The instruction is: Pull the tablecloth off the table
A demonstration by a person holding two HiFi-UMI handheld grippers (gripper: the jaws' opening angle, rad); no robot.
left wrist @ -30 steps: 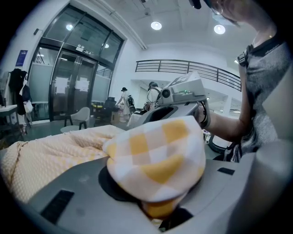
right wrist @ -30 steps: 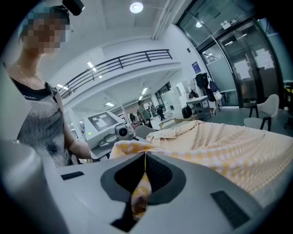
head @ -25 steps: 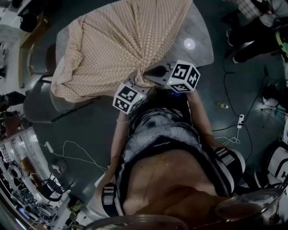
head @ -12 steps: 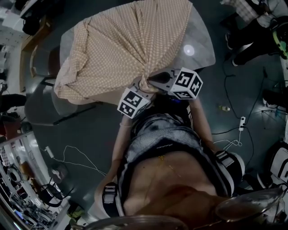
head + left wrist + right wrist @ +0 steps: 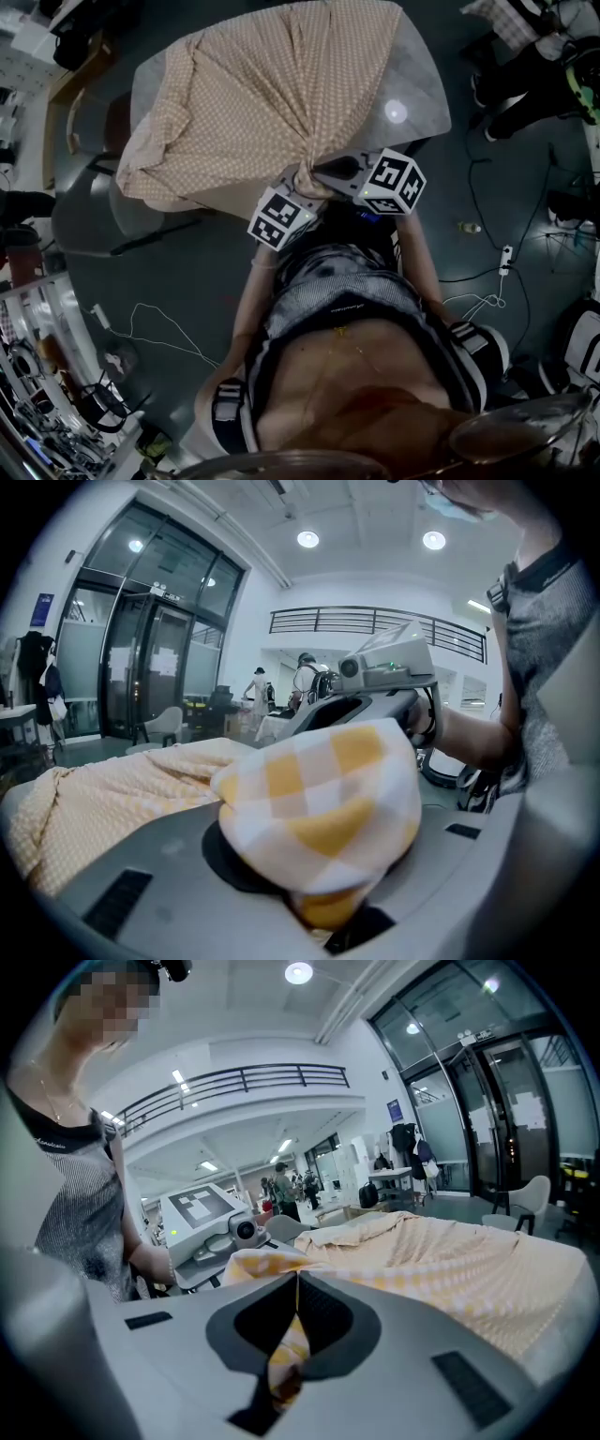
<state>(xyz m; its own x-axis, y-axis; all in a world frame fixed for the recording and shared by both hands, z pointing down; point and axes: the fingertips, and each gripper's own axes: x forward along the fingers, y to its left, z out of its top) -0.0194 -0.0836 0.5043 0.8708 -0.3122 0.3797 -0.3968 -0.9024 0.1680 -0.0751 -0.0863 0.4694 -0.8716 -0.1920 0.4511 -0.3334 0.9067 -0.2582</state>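
A yellow-and-white checked tablecloth (image 5: pixel 272 84) lies bunched over a pale grey table (image 5: pixel 420 89), its folds running to one gathered point at the table's near edge. Both grippers meet at that point. My left gripper (image 5: pixel 298 190) is shut on a thick wad of the tablecloth (image 5: pixel 319 799), which bulges out over its jaws (image 5: pixel 323 907). Just to its right, my right gripper (image 5: pixel 325 172) is shut on a thin fold of cloth (image 5: pixel 291 1335), and the rest of the cloth (image 5: pixel 450 1260) spreads away behind it. The cloth's left side hangs over the table's edge.
A grey chair (image 5: pixel 80 220) stands left of the table. A white cable (image 5: pixel 150 323) and a power strip (image 5: pixel 502 251) lie on the dark floor. Other people's legs (image 5: pixel 534 80) are at the top right. Cluttered shelving (image 5: pixel 47 394) fills the lower left.
Both grippers have drawn slightly toward the person with the cloth still gripped. The cloth has gathered tighter and slid a little off the table's far side.
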